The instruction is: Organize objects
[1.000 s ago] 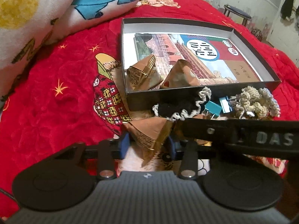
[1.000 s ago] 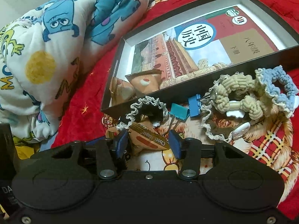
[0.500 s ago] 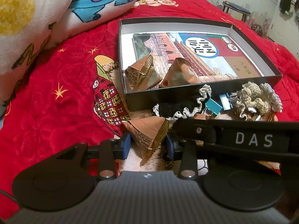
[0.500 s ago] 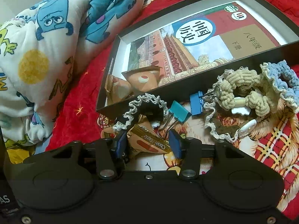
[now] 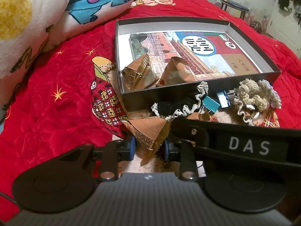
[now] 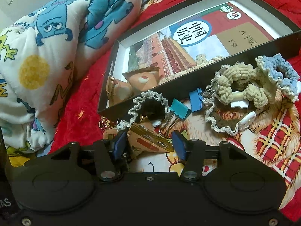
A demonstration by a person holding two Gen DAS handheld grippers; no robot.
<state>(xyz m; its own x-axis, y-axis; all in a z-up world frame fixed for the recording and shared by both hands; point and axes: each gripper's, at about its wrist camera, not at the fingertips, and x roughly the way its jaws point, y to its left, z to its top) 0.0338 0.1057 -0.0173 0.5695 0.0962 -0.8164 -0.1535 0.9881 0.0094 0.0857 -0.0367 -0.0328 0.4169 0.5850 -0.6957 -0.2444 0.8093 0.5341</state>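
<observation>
Left hand-held gripper [image 5: 149, 146] closes on a snack packet [image 5: 148, 130] over the red bedspread [image 5: 56, 98].

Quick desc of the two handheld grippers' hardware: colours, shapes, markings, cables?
Left gripper: ribbed grey body, two round black discs, black link arms with silver pivot pins, blue pads on the fingers, dark cable at the lower left edge. Right gripper: smooth black body, same discs and pins, blue pads, white "DAS" lettering on its side.

Red patterned bedspread [image 5: 47, 103] underlies everything, bunched cartoon-print quilt [image 6: 47, 47] at its left, dark round stool [image 5: 234, 7] by the far wall.
</observation>
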